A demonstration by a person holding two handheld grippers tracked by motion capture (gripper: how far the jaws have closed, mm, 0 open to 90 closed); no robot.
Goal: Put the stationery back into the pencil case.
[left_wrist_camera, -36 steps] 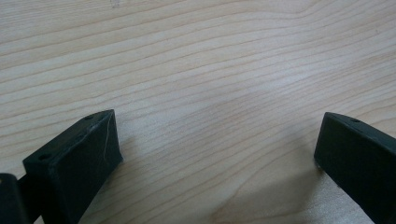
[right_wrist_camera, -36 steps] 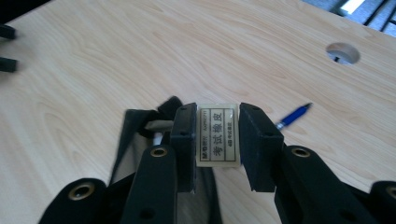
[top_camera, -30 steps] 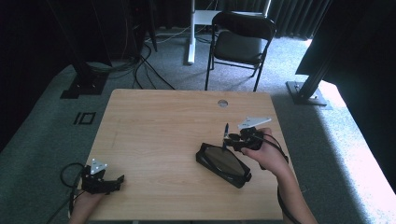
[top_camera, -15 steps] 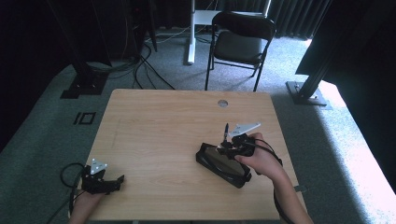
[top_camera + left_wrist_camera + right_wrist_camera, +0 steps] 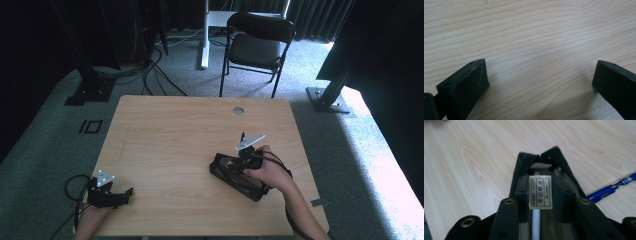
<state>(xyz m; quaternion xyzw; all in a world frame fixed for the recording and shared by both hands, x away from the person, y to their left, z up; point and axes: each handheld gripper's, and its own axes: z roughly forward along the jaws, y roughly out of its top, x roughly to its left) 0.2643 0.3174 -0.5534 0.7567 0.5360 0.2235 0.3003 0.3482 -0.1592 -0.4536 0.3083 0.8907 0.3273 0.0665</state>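
A black zip pencil case (image 5: 231, 176) lies open on the wooden table (image 5: 170, 135), right of centre. My right gripper (image 5: 244, 158) hovers over its open mouth, shut on a small white eraser (image 5: 540, 195) with a printed label. Below the eraser, a white stick-like item (image 5: 535, 221) lies inside the case (image 5: 522, 167). A blue pen (image 5: 612, 187) rests on the table beside the case. My left gripper (image 5: 126, 193) sits at the table's near left corner, open, with bare wood between its jaws (image 5: 540, 72).
A round cable hole (image 5: 238, 110) is near the table's far edge. A black folding chair (image 5: 257, 45) stands behind the table, with stands and cables on the carpet to the left.
My right gripper has moved left with the eraser, from beside the case to over its open mouth. The left gripper has stayed put.
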